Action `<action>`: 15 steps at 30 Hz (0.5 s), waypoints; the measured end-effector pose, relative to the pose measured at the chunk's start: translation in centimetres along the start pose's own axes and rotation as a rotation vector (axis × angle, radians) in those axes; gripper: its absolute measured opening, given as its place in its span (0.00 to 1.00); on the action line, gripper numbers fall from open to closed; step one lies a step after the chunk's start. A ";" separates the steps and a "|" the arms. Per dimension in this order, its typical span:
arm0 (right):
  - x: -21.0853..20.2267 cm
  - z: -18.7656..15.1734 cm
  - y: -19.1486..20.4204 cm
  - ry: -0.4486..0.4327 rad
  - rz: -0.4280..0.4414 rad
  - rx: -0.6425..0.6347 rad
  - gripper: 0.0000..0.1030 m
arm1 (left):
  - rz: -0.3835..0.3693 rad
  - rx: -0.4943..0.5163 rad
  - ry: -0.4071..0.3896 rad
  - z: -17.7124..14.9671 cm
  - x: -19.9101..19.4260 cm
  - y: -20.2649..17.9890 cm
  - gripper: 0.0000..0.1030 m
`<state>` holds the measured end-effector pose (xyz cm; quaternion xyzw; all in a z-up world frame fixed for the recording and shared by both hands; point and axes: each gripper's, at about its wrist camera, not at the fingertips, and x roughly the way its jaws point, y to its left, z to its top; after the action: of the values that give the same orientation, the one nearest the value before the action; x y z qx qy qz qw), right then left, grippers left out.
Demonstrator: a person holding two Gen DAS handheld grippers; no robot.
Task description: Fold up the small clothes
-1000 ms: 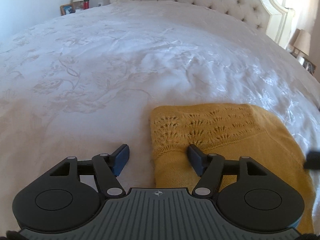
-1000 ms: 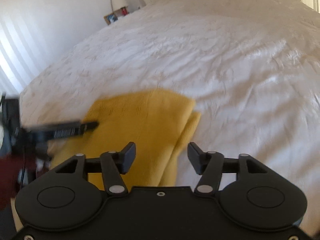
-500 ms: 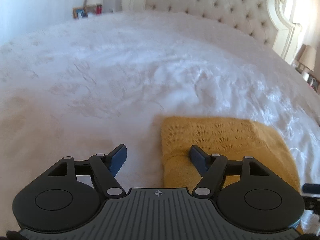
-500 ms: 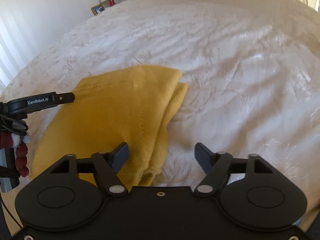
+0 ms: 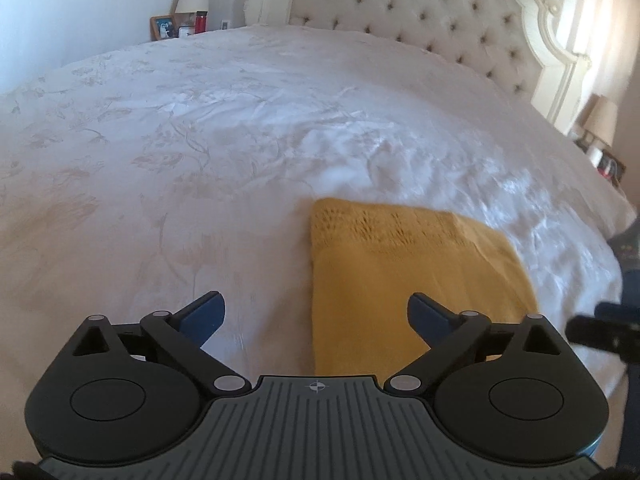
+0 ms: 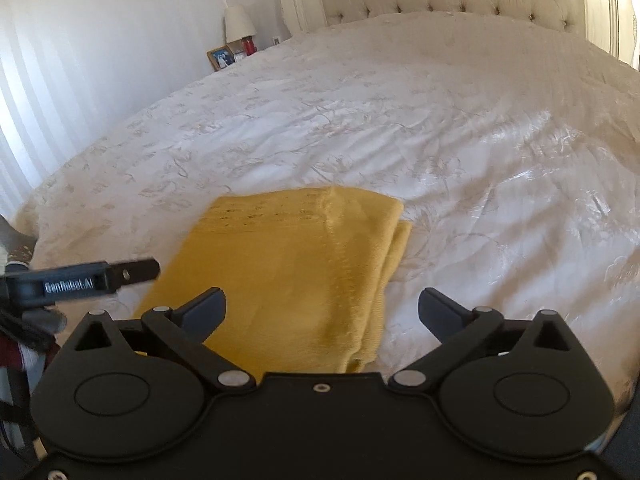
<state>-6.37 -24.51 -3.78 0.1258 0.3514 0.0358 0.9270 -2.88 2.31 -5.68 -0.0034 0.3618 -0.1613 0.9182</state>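
Both tongs, left (image 5: 316, 314) and right (image 6: 322, 308), have spread wider and lifted, released, above the folded yellow knit (image 6: 304, 264).

- The folded knit garment (image 5: 416, 264) is mustard yellow, with an openwork lace band along its far edge; the rest is plain.
- The bedspread (image 5: 240, 128) is white with a faint beige pattern of leaves and vines.
- The headboard (image 5: 420, 16) is cream, button-tufted in a diamond pattern, inside an off-white carved frame.
- The left tongs (image 5: 316, 316) are black with dark blue pads and a ribbed grey body.
- The right tongs (image 6: 322, 312) are all black.
- The lamp (image 6: 239, 24) has a white shade, with a red container (image 6: 250, 45) beside it.
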 end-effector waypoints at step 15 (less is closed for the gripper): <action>-1.4 -2.0 1.1 0.031 -0.080 0.013 0.99 | 0.047 0.067 0.087 -2.4 -2.6 -3.3 1.00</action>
<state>-8.72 -23.22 -3.99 0.1168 0.3708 -0.0017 0.9213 -7.23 0.19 -5.29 0.0430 0.3957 -0.1520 0.9047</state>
